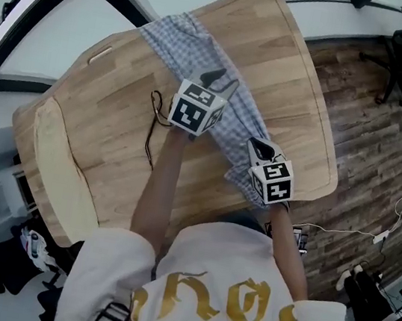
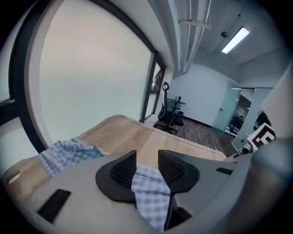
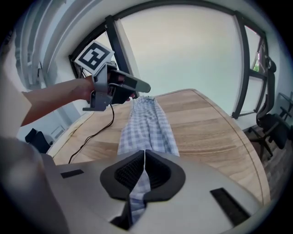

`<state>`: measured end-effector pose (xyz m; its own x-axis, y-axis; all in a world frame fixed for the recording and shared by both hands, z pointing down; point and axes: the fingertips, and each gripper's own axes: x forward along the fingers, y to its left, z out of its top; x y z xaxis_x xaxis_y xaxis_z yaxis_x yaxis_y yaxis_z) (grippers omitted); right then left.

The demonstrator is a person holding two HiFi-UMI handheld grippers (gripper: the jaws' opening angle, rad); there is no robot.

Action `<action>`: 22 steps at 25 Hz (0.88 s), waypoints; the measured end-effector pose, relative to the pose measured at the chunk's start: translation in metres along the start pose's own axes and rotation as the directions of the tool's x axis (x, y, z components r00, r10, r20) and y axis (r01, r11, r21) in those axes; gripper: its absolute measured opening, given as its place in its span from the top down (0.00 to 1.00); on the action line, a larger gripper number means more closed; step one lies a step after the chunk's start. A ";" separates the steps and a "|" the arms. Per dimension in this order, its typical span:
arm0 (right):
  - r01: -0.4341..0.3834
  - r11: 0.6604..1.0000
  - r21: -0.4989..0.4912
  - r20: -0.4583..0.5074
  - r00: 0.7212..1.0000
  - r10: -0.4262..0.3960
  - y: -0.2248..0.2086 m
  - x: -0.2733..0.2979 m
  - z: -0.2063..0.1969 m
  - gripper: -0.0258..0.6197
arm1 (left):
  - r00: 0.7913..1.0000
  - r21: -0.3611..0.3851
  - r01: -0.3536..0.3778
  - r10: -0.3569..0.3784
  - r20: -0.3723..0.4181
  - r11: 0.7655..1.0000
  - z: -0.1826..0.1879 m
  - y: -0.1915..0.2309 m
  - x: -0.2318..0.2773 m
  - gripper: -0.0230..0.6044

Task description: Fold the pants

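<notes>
pants (image 1: pixel 196 49) lie as one long narrow strip running diagonally across the tabletop (image 1: pixel 113 97), from its far edge to its near edge. right tool (image 1: pixel 261 150) is at the tabletop's near edge, clamped tight on the strip's end with cloth pinched between its pads, evidently to anchor it. left tool (image 1: pixel 225 83) is over the tabletop's middle, jaws partly apart with checked cloth between them but not pinched. it is judged to be set there to take the mid-length for a fold. a black cable (image 1: pixel 150 133) lies on the tabletop's middle.
</notes>
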<state>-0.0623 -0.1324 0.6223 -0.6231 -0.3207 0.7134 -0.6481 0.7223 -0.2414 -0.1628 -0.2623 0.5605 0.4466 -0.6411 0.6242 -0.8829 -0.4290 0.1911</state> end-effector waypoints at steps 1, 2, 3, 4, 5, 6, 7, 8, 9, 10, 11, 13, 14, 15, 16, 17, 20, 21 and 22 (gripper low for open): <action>0.018 1.000 0.002 0.005 1.000 -0.018 0.001 -0.006 -0.003 0.91 | 1.000 0.008 0.023 -0.023 -0.013 1.000 -0.010 -0.015 -0.002 0.69; 0.034 0.999 0.002 0.010 0.999 -0.034 0.002 -0.011 -0.007 0.91 | 0.999 0.013 0.042 -0.042 -0.020 0.999 -0.018 -0.028 -0.005 0.69; 0.046 0.999 -0.003 0.015 0.999 -0.046 0.006 -0.017 -0.010 0.91 | 0.998 0.016 0.056 -0.055 -0.025 0.998 -0.025 -0.039 -0.009 0.69; 0.056 0.998 -0.012 0.017 0.998 -0.056 0.010 -0.022 -0.014 0.91 | 0.998 0.019 0.063 -0.063 -0.030 0.998 -0.032 -0.047 -0.013 0.69; 0.063 0.998 -0.024 0.016 0.998 -0.063 0.016 -0.026 -0.018 0.91 | 0.997 0.023 0.068 -0.067 -0.036 0.997 -0.038 -0.053 -0.017 0.69; 0.069 0.997 -0.035 0.013 0.998 -0.068 0.023 -0.030 -0.024 0.91 | 0.997 0.029 0.070 -0.069 -0.043 0.997 -0.043 -0.058 -0.020 0.69; 0.069 0.997 -0.043 0.010 0.998 -0.069 0.029 -0.033 -0.029 0.91 | 0.996 0.038 0.072 -0.070 -0.050 0.997 -0.047 -0.062 -0.024 0.69; 0.062 0.997 -0.049 0.009 0.998 -0.061 0.036 -0.035 -0.034 0.91 | 0.996 0.048 0.075 -0.072 -0.057 0.996 -0.049 -0.066 -0.026 0.69; 0.044 0.998 -0.053 0.008 0.999 -0.043 0.044 -0.037 -0.039 0.88 | 0.995 0.059 0.080 -0.076 -0.062 0.995 -0.051 -0.072 -0.029 0.69; 0.020 0.998 -0.060 0.003 1.000 -0.020 0.052 -0.038 -0.044 0.83 | 0.994 0.072 0.087 -0.082 -0.069 0.994 -0.052 -0.078 -0.031 0.69; 0.001 0.997 -0.074 -0.009 1.000 -0.001 0.060 -0.037 -0.049 0.80 | 0.993 0.084 0.095 -0.089 -0.079 0.992 -0.055 -0.084 -0.032 0.69; -0.018 0.994 -0.112 -0.046 0.999 0.013 0.075 -0.035 -0.061 0.77 | 0.990 0.105 0.108 -0.096 -0.106 0.989 -0.066 -0.096 -0.036 0.69; -0.027 0.992 -0.127 -0.063 0.998 0.019 0.083 -0.033 -0.068 0.76 | 0.988 0.108 0.111 -0.098 -0.118 0.988 -0.073 -0.101 -0.038 0.69; -0.038 0.990 -0.139 -0.077 0.997 0.027 0.090 -0.031 -0.074 0.74 | 0.987 0.108 0.112 -0.098 -0.128 0.988 -0.078 -0.105 -0.040 0.70; -0.050 0.987 -0.151 -0.093 0.995 0.036 0.097 -0.029 -0.080 0.73 | 0.986 0.108 0.112 -0.097 -0.135 0.988 -0.083 -0.108 -0.042 0.70; -0.060 0.985 -0.161 -0.115 0.992 0.041 0.102 -0.028 -0.088 0.72 | 0.986 0.108 0.111 -0.096 -0.140 0.988 -0.087 -0.110 -0.044 0.70; -0.041 0.981 -0.188 -0.180 0.984 0.007 0.106 -0.022 -0.110 0.67 | 0.983 0.100 0.115 -0.099 -0.153 0.988 -0.097 -0.118 -0.047 0.72; -0.032 0.979 -0.200 -0.198 0.980 -0.008 0.106 -0.019 -0.117 0.66 | 0.983 0.096 0.116 -0.100 -0.155 0.989 -0.099 -0.120 -0.047 0.72; -0.028 0.976 -0.214 -0.213 0.977 -0.019 0.106 -0.016 -0.122 0.66 | 0.983 0.093 0.114 -0.099 -0.155 0.989 -0.101 -0.121 -0.047 0.72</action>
<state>-0.0678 0.0235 0.6655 -0.5034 -0.1967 0.8413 -0.5217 0.8454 -0.1145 -0.0918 -0.1162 0.5842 0.5035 -0.4892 0.7122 -0.8091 -0.5562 0.1900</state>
